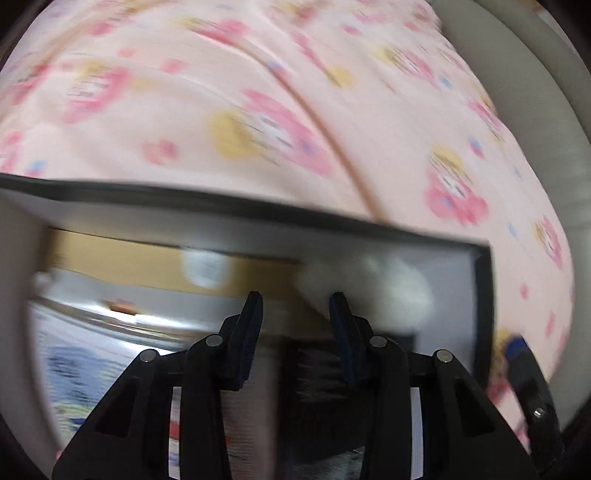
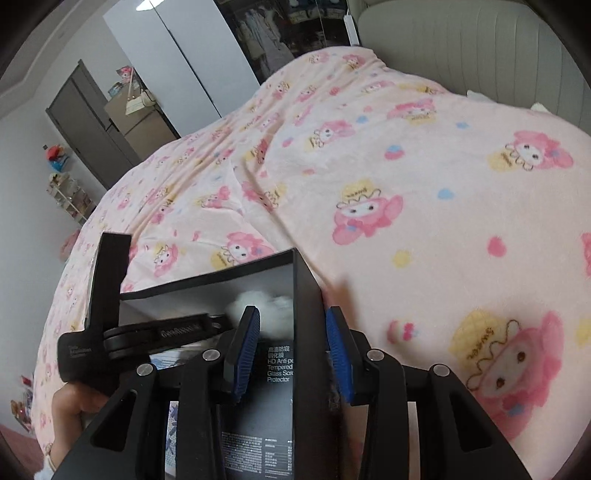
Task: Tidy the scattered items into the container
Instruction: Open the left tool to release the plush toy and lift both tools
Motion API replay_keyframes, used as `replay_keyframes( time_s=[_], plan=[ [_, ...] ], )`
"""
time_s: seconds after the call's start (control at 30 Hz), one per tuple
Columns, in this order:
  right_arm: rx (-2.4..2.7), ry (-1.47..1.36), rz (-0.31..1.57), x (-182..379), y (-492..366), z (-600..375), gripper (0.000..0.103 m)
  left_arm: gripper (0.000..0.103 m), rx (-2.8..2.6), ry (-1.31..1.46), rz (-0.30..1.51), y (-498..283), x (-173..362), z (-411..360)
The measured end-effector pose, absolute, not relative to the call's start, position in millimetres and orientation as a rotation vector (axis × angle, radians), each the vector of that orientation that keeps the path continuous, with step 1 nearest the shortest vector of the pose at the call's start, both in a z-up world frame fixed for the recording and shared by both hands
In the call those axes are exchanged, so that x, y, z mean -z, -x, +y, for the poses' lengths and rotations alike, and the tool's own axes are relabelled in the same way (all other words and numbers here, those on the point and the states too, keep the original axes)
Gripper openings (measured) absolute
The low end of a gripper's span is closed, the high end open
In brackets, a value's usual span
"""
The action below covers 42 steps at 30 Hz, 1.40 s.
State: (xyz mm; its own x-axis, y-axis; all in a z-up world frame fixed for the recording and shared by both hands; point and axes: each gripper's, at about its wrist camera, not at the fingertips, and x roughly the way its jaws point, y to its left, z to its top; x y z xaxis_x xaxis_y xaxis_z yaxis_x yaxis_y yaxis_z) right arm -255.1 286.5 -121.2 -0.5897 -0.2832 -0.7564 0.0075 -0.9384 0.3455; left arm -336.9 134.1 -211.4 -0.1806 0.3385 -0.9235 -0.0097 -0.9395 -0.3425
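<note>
On the bed, the right tool clamps the box wall: light, stiff cardboard. The left tool, half-open, holds nothing above soft fluff.

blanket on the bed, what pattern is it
Pale pink blanket with pink cartoon characters; right wrist view.

We see a bed spread with a pink blanket printed with pink cartoon figures and yellow hats, creased in long folds. Along the bed's far edge stands a cream padded headboard. Beyond the far corner we find pale wardrobe doors, a dark glass-fronted closet, a grey door and a small shelf rack against the pale wall.
</note>
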Motion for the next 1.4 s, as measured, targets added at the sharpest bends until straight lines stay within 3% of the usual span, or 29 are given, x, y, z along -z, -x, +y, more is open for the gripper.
replay_keyframes(
  time_s=[0.07,0.2,0.3,0.4,0.43,0.5,0.6,0.7,0.77,0.9,1.13,1.4],
  plan=[
    [2.602,-1.344,-0.488,126,258,288,0.034,0.035,-2.265,1.817,-0.314,333,208,140],
    [2.595,-1.393,-0.482,136,262,290,0.034,0.036,-2.256,1.765,-0.398,328,202,129],
    [2.587,-1.431,-0.447,142,263,286,0.034,0.037,-2.255,1.69,-0.351,318,190,130],
    [2.619,-1.425,-0.368,136,257,276,0.034,0.05,-2.302,1.562,-0.32,302,166,127],
    [2.637,-1.411,-0.335,132,253,272,0.034,0.059,-2.326,1.516,-0.315,295,158,124],
    [2.682,-1.371,-0.29,122,244,266,0.034,0.063,-2.396,1.38,-0.285,275,133,119],
    [2.731,-1.305,-0.147,102,221,250,0.035,0.064,-2.478,1.267,-0.185,240,104,113],
    [2.793,-1.249,-0.085,82,193,240,0.045,0.065,-2.527,1.194,-0.152,205,78,102],
    [2.795,-1.216,-0.094,72,176,236,0.049,0.07,-2.535,1.18,-0.143,193,66,94],
    [2.806,-1.163,-0.064,50,133,224,0.054,0.072,-2.583,1.111,-0.08,146,40,86],
    [2.834,-1.116,-0.086,12,66,222,0.063,0.071,-2.647,1.038,-0.139,71,0,69],
    [2.89,-1.054,-0.159,-24,-5,228,0.066,0.074,-2.733,0.976,0.007,-6,-41,61]
  ],
)
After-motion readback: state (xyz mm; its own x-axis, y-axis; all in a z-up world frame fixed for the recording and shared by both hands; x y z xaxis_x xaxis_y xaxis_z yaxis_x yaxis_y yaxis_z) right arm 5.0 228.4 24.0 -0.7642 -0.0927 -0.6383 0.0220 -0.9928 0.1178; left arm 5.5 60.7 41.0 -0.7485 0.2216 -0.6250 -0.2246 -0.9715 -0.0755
